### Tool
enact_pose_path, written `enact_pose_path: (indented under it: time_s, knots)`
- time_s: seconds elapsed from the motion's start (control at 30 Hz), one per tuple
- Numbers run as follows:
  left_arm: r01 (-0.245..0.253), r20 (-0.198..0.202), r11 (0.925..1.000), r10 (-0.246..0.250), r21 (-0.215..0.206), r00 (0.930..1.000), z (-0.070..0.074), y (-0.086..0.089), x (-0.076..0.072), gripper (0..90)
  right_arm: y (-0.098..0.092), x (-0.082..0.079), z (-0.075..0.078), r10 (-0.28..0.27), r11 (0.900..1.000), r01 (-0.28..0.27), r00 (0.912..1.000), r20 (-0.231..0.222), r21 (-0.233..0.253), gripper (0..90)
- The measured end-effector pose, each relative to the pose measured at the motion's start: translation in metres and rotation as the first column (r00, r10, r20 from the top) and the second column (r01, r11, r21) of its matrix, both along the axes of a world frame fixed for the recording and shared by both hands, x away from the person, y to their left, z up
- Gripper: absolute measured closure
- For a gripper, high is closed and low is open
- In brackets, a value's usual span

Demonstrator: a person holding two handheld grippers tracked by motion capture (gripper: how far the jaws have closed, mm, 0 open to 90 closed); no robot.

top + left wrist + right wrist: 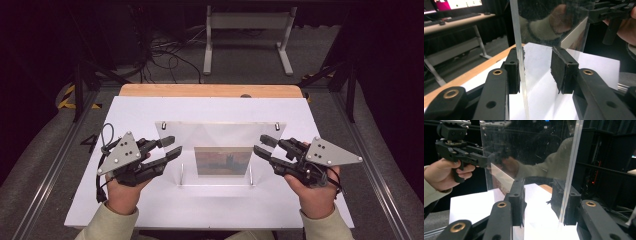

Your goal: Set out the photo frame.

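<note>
With each gripper's jaws wide apart around a side edge of the clear frame [220, 145] standing mid-table, the left gripper [170, 147] and right gripper [263, 146] should close together, squarely, so it lifts level. One frame, seemingly one picture [222, 161], two grippers.

A white board [150, 210] covers the worktop [210, 90], whose wooden edge shows along its far side. Beyond the worktop, a white metal frame [247, 37] stands on grey carpet, with tangled black cables [160, 52] to the frame's left.
</note>
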State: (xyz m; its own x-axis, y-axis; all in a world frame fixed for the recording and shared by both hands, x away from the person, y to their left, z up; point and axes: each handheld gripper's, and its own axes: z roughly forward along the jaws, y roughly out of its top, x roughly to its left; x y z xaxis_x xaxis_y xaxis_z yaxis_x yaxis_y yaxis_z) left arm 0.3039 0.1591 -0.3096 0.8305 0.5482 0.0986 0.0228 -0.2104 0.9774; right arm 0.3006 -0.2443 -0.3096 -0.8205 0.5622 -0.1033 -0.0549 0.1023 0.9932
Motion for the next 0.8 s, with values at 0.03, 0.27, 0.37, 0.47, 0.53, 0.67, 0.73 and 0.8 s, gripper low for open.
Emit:
enact_pose_path:
  time_s: [0.03,0.27,0.37,0.47,0.53,0.67,0.73,0.8]
  knots:
    - [-0.009,0.005,1.0,0.009,0.003,0.9999,-0.001,0.001,0.001,60.8,0.0,0.001,0.0,0.0,1.0,0.0,1.0,0.0,0.003,60.6]
    - [-0.029,-0.047,0.9995,0.029,-0.012,0.9985,-0.015,0.002,0.016,54.1,0.002,0.01,-0.007,-0.048,0.999,0.048,0.9988,-0.005,0.003,55.1]
    - [-0.029,-0.072,0.9994,0.028,-0.021,0.9971,-0.02,0.003,0.022,48.8,0.003,0.016,-0.011,-0.058,0.998,0.058,0.9981,-0.023,0.001,51.0]
    - [-0.035,-0.084,0.9993,0.034,-0.014,0.9959,-0.026,0.003,0.028,47.4,0.003,0.025,-0.018,-0.086,0.996,0.086,0.9952,-0.046,0.0,47.1]
    - [-0.039,-0.092,0.9992,0.037,-0.012,0.9951,-0.029,0.003,0.031,45.2,0.002,0.03,-0.02,-0.097,0.995,0.097,0.9938,-0.054,0.005,45.6]
    - [-0.04,-0.098,0.9992,0.039,-0.006,0.9944,-0.034,0.002,0.035,44.1,0.001,0.036,-0.024,-0.095,0.995,0.096,0.9933,-0.066,0.019,45.4]
    - [-0.046,-0.101,0.9989,0.045,-0.006,0.9939,-0.035,0.002,0.036,42.1,0.002,0.037,-0.024,-0.101,0.995,0.103,0.9925,-0.068,0.012,42.4]
    - [-0.048,-0.106,0.9988,0.047,-0.01,0.9933,-0.035,0.003,0.037,39.0,0.001,0.037,-0.024,-0.111,0.994,0.111,0.9916,-0.067,0.01,38.4]
